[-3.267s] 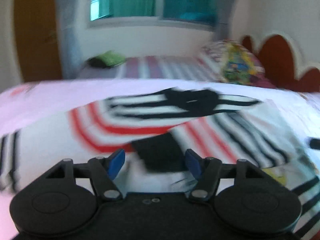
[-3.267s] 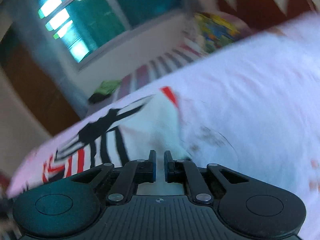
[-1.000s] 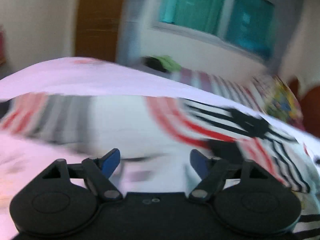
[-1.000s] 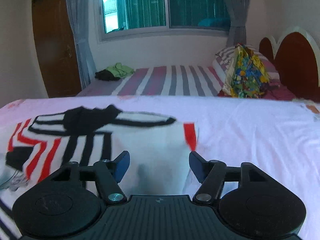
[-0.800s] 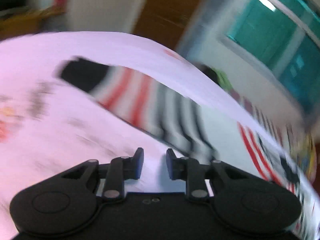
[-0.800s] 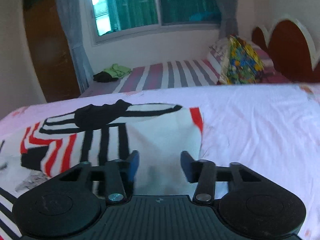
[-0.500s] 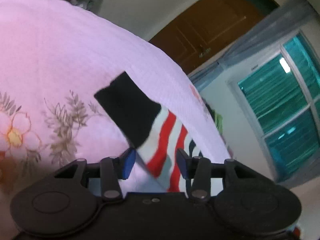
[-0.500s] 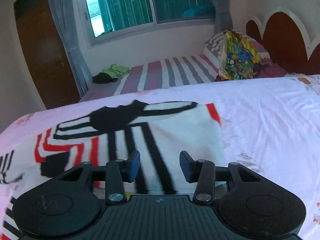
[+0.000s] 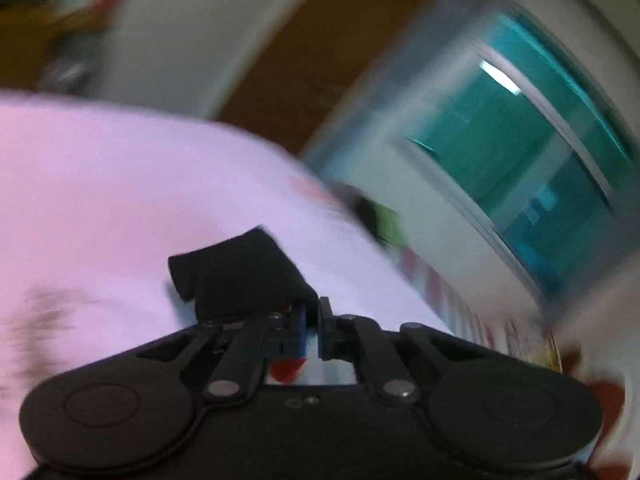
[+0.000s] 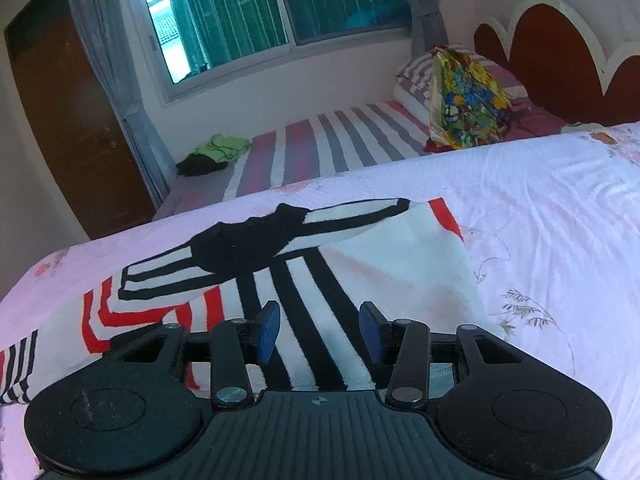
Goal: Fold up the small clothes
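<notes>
The left claw [image 9: 311, 322] is clamped on the striped garment's black cuff [image 9: 240, 280], lifted above the pink bed sheet [image 9: 100, 184]. The right claw [image 10: 318, 330] stands apart over the striped garment [image 10: 312, 280], which lies flat near the bed's far edge.

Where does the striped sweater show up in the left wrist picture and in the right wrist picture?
Left wrist: only the striped sweater's black cuff shows, low centre, pinched in the shut left gripper.
Right wrist: spread across centre and left, beneath the open right gripper.
Shared landmark: the teal window.

Left gripper [image 9: 312, 320] apparently pinching black cuff [image 9: 240, 276]; blurred.
</notes>
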The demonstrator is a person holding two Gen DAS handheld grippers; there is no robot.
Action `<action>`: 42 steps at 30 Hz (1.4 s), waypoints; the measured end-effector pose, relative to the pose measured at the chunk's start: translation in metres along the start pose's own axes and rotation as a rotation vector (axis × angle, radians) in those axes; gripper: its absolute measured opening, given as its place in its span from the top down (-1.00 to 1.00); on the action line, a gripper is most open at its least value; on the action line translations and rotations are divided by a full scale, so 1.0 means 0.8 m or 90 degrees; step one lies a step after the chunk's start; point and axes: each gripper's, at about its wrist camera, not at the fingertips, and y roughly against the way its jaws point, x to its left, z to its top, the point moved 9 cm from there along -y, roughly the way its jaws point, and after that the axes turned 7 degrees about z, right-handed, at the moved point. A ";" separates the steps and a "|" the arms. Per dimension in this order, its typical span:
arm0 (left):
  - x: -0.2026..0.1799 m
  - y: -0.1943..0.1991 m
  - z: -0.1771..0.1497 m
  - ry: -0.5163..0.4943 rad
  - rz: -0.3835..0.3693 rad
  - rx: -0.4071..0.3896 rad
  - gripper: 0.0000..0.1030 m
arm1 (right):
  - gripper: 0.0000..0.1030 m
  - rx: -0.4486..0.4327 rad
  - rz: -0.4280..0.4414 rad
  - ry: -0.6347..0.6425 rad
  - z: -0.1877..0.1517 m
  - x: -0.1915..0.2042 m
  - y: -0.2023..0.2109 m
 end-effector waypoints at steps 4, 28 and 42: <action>-0.158 0.002 -0.057 -0.178 -0.116 0.045 0.93 | 0.13 -0.001 0.013 -0.006 -0.003 -0.008 0.000; -0.411 0.036 -0.360 -0.496 -0.304 0.179 -0.39 | 0.13 0.012 0.117 -0.087 0.008 -0.073 0.046; -0.173 -0.018 -0.217 -0.484 0.001 0.111 -0.11 | 0.13 0.089 0.156 -0.171 -0.028 -0.027 -0.072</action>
